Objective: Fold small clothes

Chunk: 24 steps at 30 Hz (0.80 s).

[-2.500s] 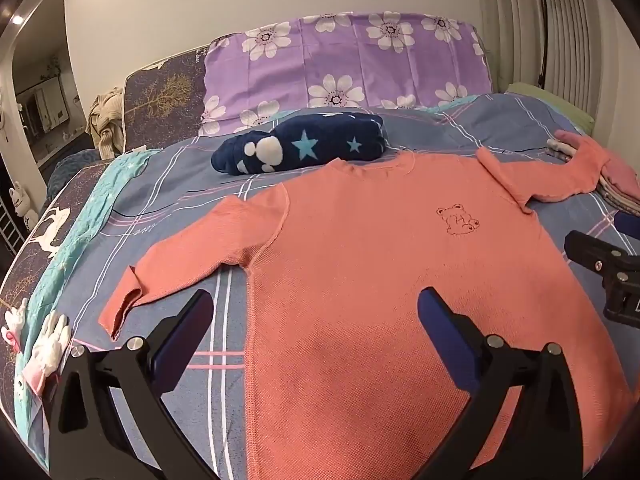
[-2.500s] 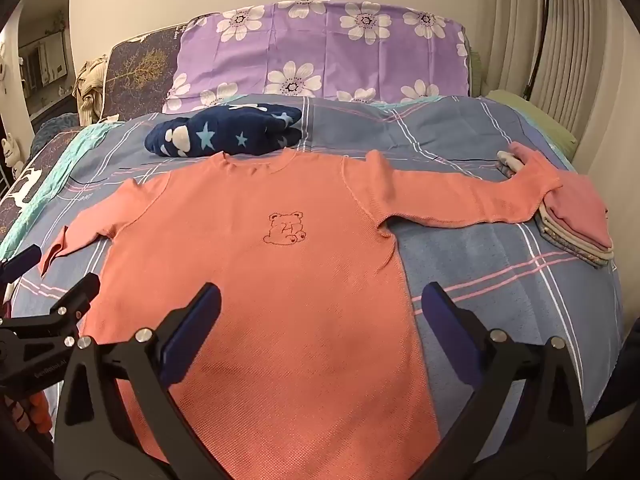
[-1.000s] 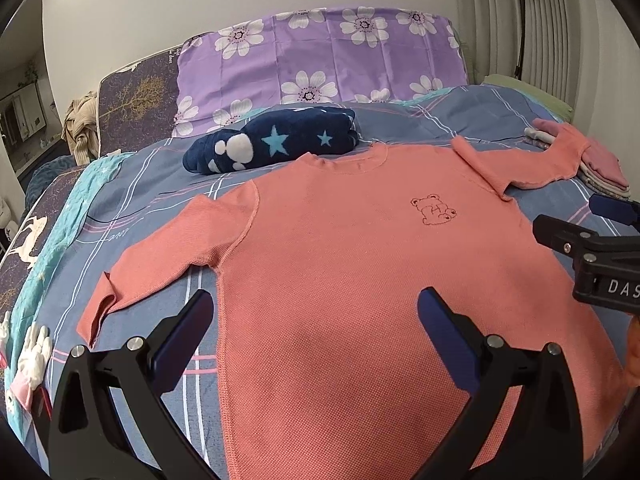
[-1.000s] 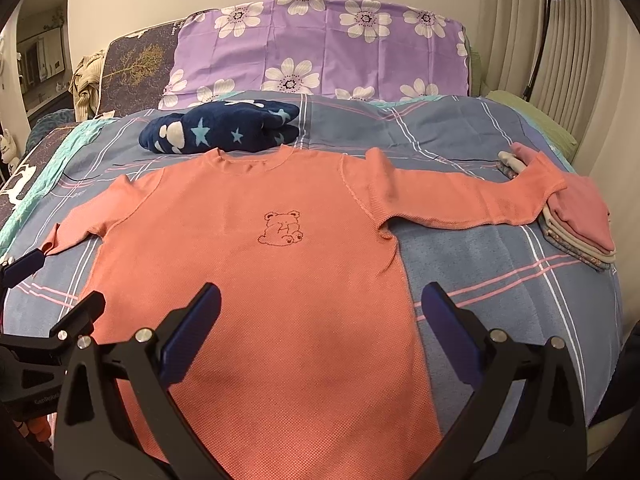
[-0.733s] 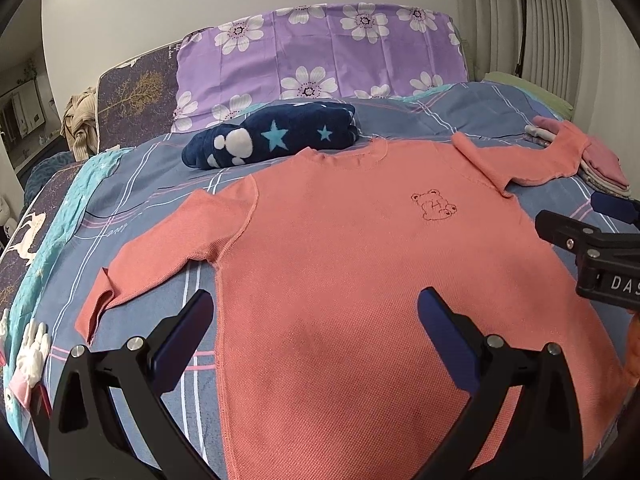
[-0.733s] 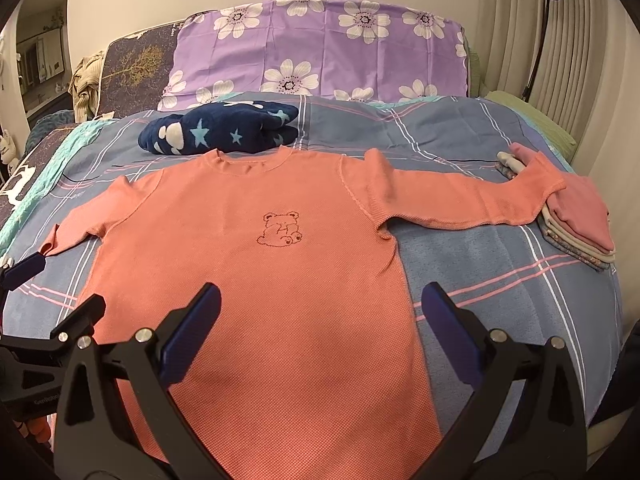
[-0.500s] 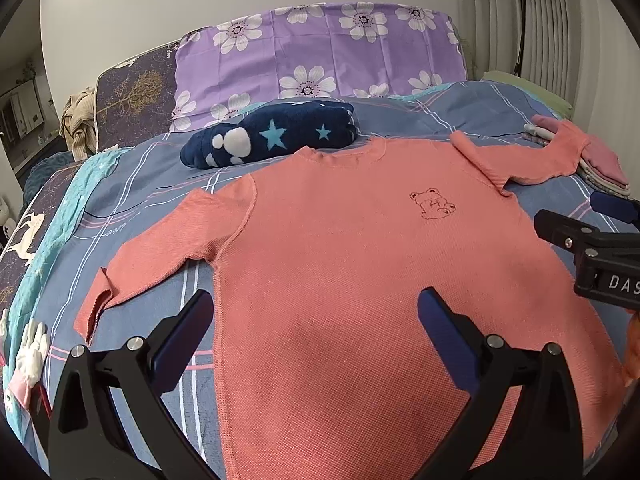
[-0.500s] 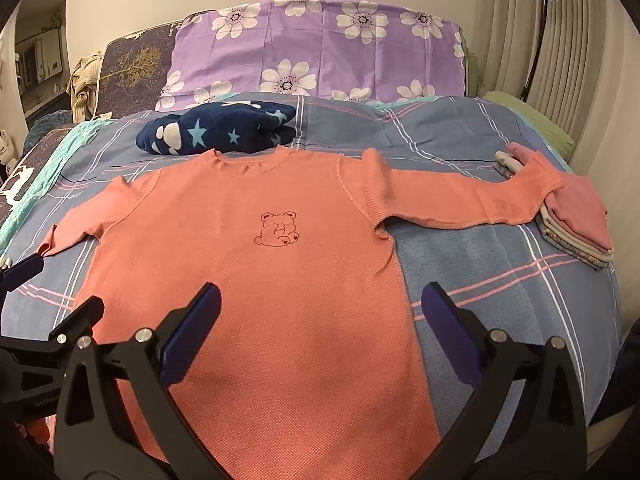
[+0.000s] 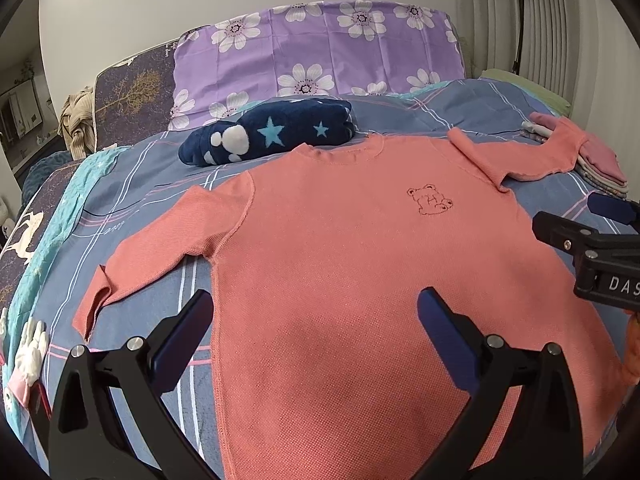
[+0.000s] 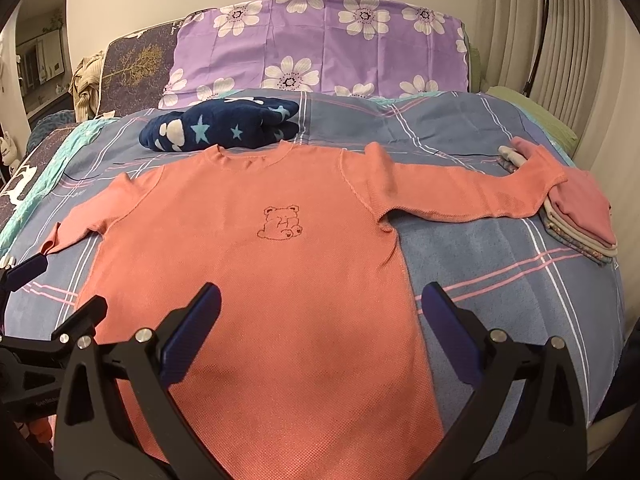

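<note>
The pink sweater (image 10: 280,280) lies flat on the bed (image 10: 500,280), front side up, with its neck pointing at the purple flower pillow (image 10: 320,40) and its bottom edge toward the cameras. Its sleeves stick out to each side, and one sleeve end rests on a pile of folded clothes (image 10: 580,220). The left hand-held gripper (image 9: 316,340) and the right hand-held gripper (image 10: 320,332) both hang over the bottom part, spread wide and holding nothing.
</note>
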Each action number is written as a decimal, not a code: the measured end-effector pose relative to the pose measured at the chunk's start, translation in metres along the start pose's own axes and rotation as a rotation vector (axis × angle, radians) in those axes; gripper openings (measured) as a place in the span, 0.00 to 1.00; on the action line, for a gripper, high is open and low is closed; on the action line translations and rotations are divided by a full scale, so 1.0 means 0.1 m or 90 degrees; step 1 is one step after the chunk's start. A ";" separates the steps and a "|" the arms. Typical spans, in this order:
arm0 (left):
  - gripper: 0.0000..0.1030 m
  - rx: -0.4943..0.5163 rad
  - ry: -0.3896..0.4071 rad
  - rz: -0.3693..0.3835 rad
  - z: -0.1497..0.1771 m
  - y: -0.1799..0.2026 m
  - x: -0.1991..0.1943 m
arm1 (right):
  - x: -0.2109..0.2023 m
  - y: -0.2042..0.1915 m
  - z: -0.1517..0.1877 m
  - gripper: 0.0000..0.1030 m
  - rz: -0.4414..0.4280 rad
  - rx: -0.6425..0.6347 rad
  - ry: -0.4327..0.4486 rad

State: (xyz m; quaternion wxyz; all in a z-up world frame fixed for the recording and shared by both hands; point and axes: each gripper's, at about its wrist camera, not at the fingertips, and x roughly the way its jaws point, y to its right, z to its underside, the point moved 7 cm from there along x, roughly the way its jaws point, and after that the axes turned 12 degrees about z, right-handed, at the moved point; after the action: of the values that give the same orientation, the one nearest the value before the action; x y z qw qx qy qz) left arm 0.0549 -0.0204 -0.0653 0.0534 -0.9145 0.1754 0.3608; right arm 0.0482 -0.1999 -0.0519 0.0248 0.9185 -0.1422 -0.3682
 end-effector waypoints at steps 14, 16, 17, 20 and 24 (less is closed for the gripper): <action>0.99 -0.002 0.000 0.001 0.02 -0.02 -0.03 | 0.00 0.02 0.06 0.98 0.003 -0.001 -0.003; 0.99 -0.004 -0.002 0.000 0.02 -0.04 -0.04 | 0.00 0.01 0.08 0.98 0.003 -0.003 -0.004; 0.99 -0.004 -0.002 0.000 0.02 -0.04 -0.05 | 0.00 0.01 0.08 0.98 0.003 -0.005 -0.005; 0.99 -0.007 -0.004 0.000 0.03 -0.06 -0.05 | 0.02 -0.01 0.09 0.98 0.002 -0.009 -0.007; 0.99 -0.014 -0.011 0.016 0.05 -0.08 -0.05 | 0.03 -0.03 0.10 0.98 0.002 -0.013 -0.010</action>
State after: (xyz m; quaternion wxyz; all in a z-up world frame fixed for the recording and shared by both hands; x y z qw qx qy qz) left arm 0.0515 -0.0103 -0.0661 0.0402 -0.9094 0.1827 0.3714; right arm 0.0445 -0.1974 -0.0613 0.0338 0.9149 -0.1402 -0.3771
